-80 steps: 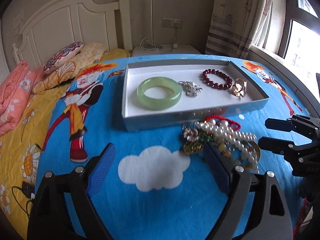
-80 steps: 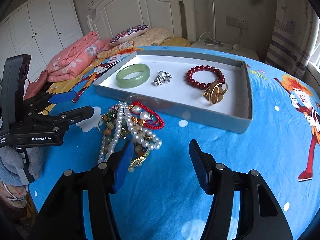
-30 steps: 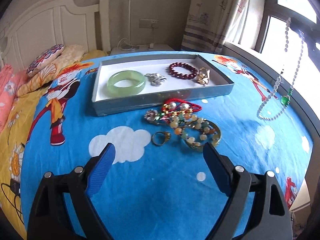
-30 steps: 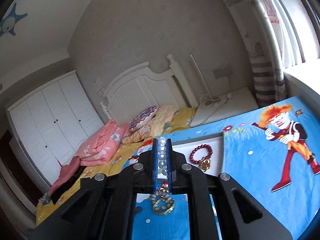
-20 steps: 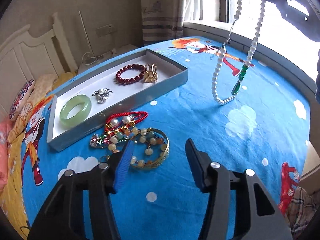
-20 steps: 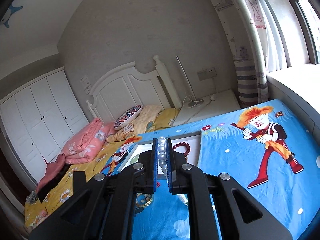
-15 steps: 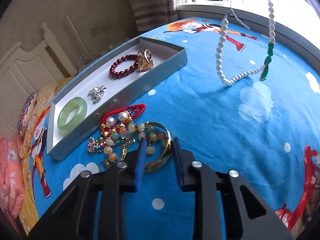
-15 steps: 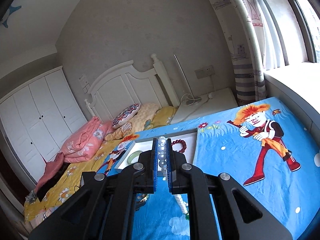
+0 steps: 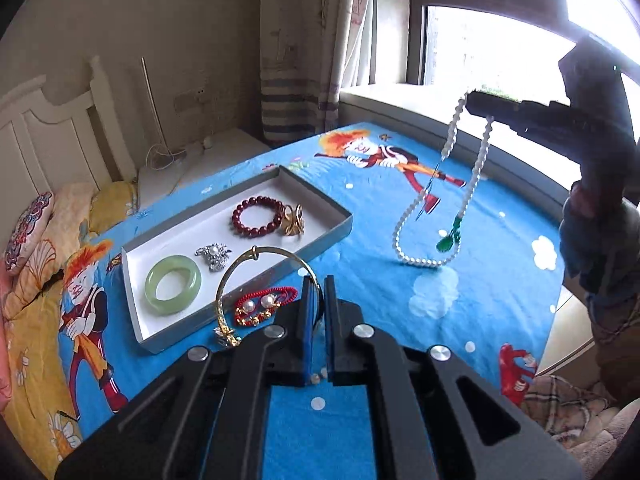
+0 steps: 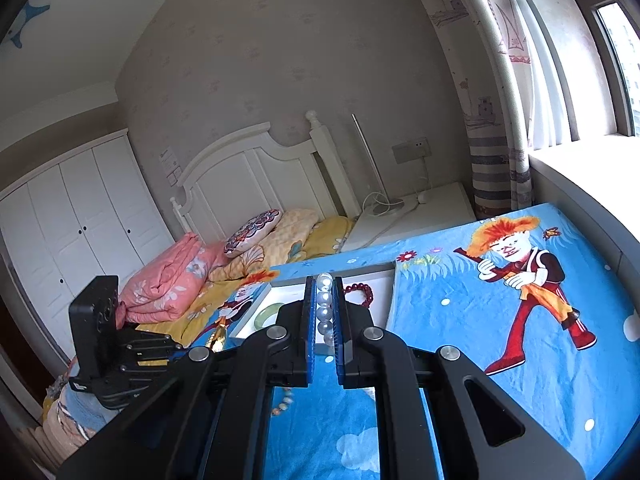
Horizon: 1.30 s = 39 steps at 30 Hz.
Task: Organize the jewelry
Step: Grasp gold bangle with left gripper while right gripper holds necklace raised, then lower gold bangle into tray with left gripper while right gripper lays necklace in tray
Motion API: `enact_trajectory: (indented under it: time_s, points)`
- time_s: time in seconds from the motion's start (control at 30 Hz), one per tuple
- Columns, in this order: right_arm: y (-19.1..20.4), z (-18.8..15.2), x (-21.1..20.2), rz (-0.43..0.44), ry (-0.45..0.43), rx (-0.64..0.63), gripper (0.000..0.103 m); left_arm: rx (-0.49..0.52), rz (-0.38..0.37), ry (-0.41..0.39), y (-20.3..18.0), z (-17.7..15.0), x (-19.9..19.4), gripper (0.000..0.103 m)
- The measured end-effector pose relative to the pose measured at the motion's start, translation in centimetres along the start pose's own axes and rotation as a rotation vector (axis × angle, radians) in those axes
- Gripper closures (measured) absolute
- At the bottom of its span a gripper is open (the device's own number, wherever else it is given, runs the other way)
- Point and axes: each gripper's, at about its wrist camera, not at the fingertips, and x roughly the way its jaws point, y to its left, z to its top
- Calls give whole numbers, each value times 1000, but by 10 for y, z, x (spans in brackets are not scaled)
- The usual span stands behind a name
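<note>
My left gripper (image 9: 316, 284) is shut on a thin gold bangle (image 9: 256, 258) and holds it up above the blue bedspread. My right gripper (image 10: 323, 286) is shut on a white pearl necklace (image 10: 324, 312); in the left wrist view the necklace (image 9: 424, 216) hangs from that gripper (image 9: 474, 100) with a green pendant (image 9: 448, 242) near its low end. The grey tray (image 9: 340, 220) holds a green jade bangle (image 9: 173, 285), a silver brooch (image 9: 214, 255), a dark red bead bracelet (image 9: 256, 216) and a gold piece (image 9: 294, 220). A red cord with pearls (image 9: 264, 304) lies in front of the tray.
The bedspread lies on a bed with a white headboard (image 10: 256, 176), pillows (image 10: 248, 232) and a pink folded quilt (image 10: 168, 280). A window sill (image 9: 460, 128) and curtain (image 9: 300, 48) run along the right. A white nightstand (image 10: 408, 220) stands behind the bed.
My left gripper has shut on the gold bangle and lifted it off the jewellery pile. My right gripper still holds the pearl necklace high, and it has shifted a little.
</note>
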Motion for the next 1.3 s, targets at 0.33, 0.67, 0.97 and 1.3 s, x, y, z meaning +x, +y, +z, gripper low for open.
enact_trajectory:
  time_s: [0.33,0.67,0.97,1.3]
  points:
    - [8,4,8,4,15,-23,94,4,56,-7,16,18,-11,99]
    - [42,39,36,2,19,-130,94,-7,99,42,45,31,20,99]
    - [68,85,92,2,29,-192,94,-52,147,120,98,44,63,98]
    - [79,88,173,29,120,-213,94,-80,184,213,149,58,130,98]
